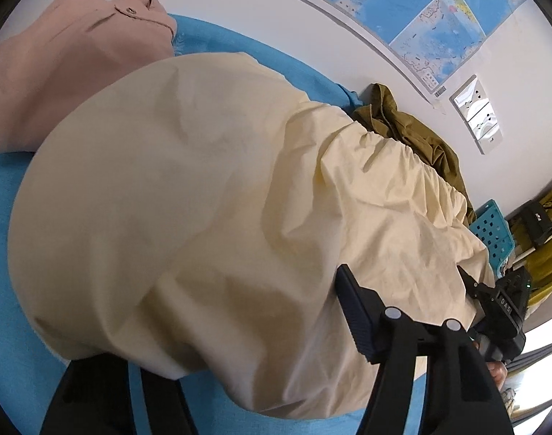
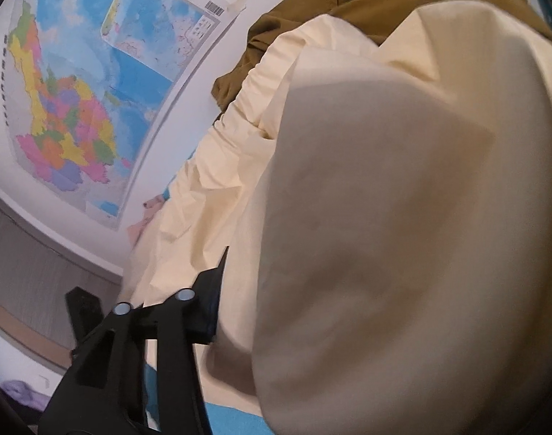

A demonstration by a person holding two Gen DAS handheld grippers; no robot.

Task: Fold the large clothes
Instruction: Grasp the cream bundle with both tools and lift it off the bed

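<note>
1. Left gripper (image 1: 218,359) first: only one finger (image 1: 359,311) shows clearly, black and ribbed, at 5 o'clock in the left view. Its partner's tip is buried under the cream garment (image 1: 189,195), with just a dark stub poking out at 7 o'clock. The two sit far apart, so it's spread wide, with cloth draped over the gap.
2. Right gripper (image 2: 149,301): one finger (image 2: 208,301) presses against the cream garment (image 2: 384,217) at 7 o'clock in its own view, the other a blurred black stub at 8 o'clock. Whether cloth is pinched between them, I cannot tell.
3. In the left view the right gripper (image 1: 493,301) shows at 4 o'clock, at the garment's edge, its tips lost behind fabric.
4. The cream garment fills most of both views, bunched and lifted, with a gathered edge towards 2 o'clock in the left view. Its far end and lower hem are cut off.
5. Beneath it, a blue desk (image 1: 7,253) shows at 9 o'clock and along the bottom.
6. A pink garment (image 1: 69,69) lies at 10 o'clock, partly tucked under the cream one.
7. An olive garment (image 1: 413,134) sits crumpled at 2 o'clock, against the wall, half hidden by the cream folds.
8. A map (image 2: 76,87) hangs on the wall; a blue perforated basket (image 1: 493,232) peeks out at 3 o'clock, mostly blocked.
</note>
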